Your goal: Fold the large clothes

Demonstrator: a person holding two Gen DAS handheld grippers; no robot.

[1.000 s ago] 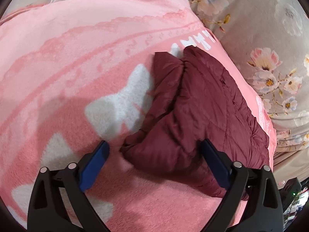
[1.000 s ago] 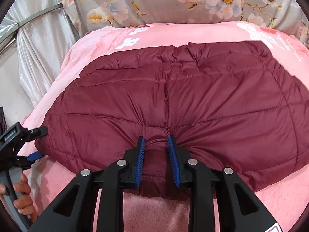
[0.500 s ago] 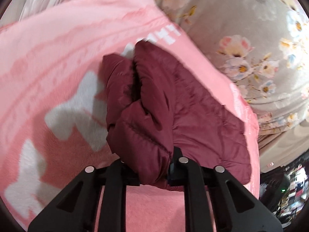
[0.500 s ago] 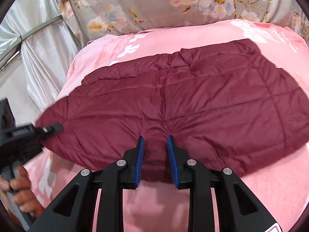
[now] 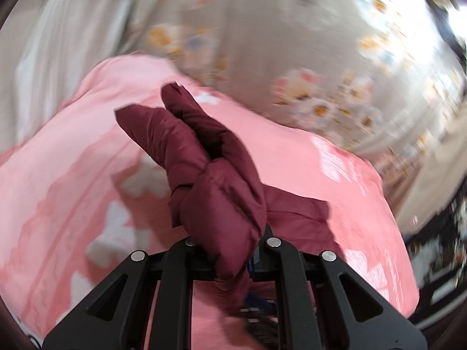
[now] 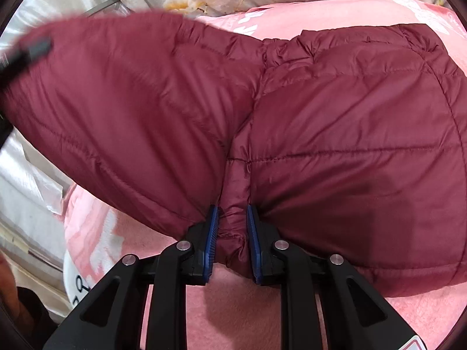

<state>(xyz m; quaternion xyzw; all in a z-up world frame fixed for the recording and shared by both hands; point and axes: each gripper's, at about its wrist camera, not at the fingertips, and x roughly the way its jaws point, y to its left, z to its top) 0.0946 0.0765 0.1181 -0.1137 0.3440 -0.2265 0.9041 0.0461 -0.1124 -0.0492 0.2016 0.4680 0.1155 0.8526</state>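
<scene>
A maroon quilted puffer jacket (image 6: 350, 145) lies on a pink fleece blanket (image 6: 233, 306). My right gripper (image 6: 232, 224) has a pinch of the jacket's near edge between its blue pads, and its jaws are closing on that fold. My left gripper (image 5: 230, 250) is shut on a bunched end of the jacket (image 5: 221, 204), which it holds raised above the blanket (image 5: 73, 189). In the right wrist view the jacket's left half hangs lifted, with the left gripper (image 6: 32, 46) blurred at its upper corner.
A grey floral sheet (image 5: 292, 43) lies beyond the blanket. Silvery curtain fabric (image 6: 26, 175) hangs at the left, with a person's hand (image 6: 8, 285) below it. Dark clutter (image 5: 437, 248) sits past the blanket's right edge.
The left gripper went from open around the jacket's end to shut on it, then lifted it. The jacket's left half rose off the blanket. The right gripper's pads drew closer on the fold.
</scene>
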